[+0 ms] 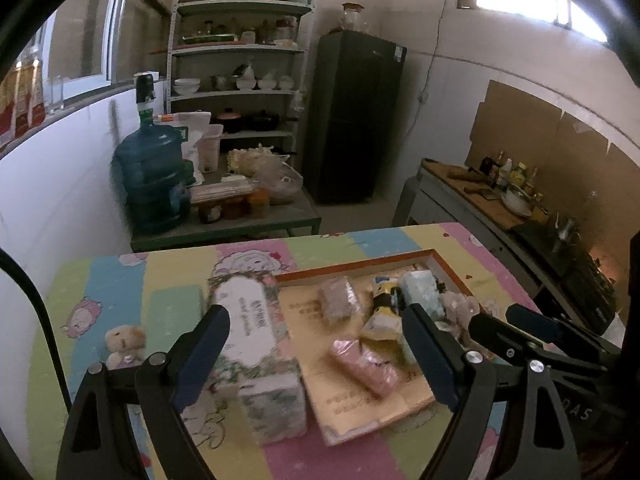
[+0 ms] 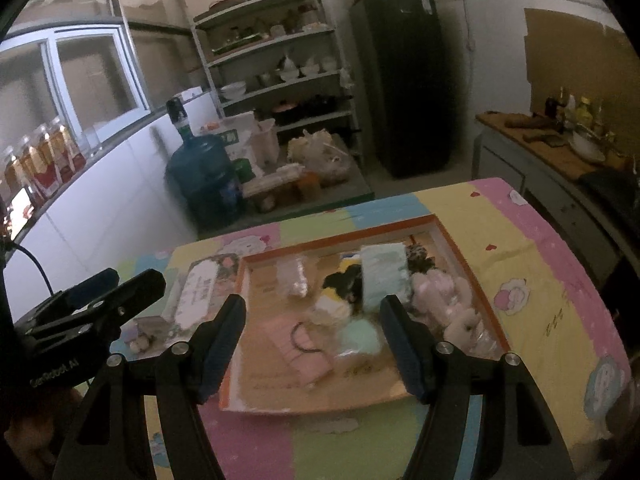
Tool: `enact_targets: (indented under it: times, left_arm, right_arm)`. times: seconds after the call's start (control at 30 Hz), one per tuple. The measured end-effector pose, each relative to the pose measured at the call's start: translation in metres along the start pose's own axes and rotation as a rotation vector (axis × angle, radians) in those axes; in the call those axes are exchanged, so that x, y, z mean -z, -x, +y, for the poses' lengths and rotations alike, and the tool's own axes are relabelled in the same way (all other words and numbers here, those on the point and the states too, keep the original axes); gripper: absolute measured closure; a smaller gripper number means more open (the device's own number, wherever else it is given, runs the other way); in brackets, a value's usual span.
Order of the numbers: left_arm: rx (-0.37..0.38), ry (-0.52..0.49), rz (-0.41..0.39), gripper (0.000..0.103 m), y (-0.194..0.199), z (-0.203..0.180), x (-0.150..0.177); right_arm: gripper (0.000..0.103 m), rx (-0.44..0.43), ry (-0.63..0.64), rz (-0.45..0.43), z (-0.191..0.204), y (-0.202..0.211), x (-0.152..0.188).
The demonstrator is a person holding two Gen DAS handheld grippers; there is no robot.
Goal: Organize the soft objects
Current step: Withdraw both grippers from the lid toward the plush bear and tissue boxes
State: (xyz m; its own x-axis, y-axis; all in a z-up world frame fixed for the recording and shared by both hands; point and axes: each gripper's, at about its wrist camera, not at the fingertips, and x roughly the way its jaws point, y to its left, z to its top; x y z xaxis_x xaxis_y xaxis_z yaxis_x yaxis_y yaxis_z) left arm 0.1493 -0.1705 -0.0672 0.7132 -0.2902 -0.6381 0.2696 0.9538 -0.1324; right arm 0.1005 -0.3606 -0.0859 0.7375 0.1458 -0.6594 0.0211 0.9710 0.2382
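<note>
The counter [image 1: 120, 280], covered in a pastel cartoon cloth, was seen from above by both cameras. An orange-rimmed shallow box [image 2: 472, 272] was laid toward its right half, its far rim near the counter's far edge. Inside it the soft objects were gathered: a pale blue folded cloth [image 2: 384, 276] toward the far right corner, plush toys [image 2: 444, 300] along the right wall, a pink pouch [image 2: 296, 352] toward the near side, and a clear-wrapped packet [image 1: 338, 300] toward the far left. A floral tissue box [image 1: 256, 344] was set just beside the box's left wall. A small teddy bear [image 1: 122, 344] was left alone near the counter's left edge. The left tongs [image 1: 316, 356] were held open and empty above the tissue box and the box's left part. The right tongs [image 2: 312, 344] were likewise spread wide over the box, nothing gripped.
</note>
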Motion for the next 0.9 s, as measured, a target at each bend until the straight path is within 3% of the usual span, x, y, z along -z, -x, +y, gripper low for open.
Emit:
enact_targets:
  times: [0.9]
  left_arm:
    - [-0.039, 0.058, -0.032, 0.015, 0.076, 0.111, 0.042]
  right_arm:
    - [0.032, -0.020, 0.027, -0.022, 0.108, 0.025, 0.052]
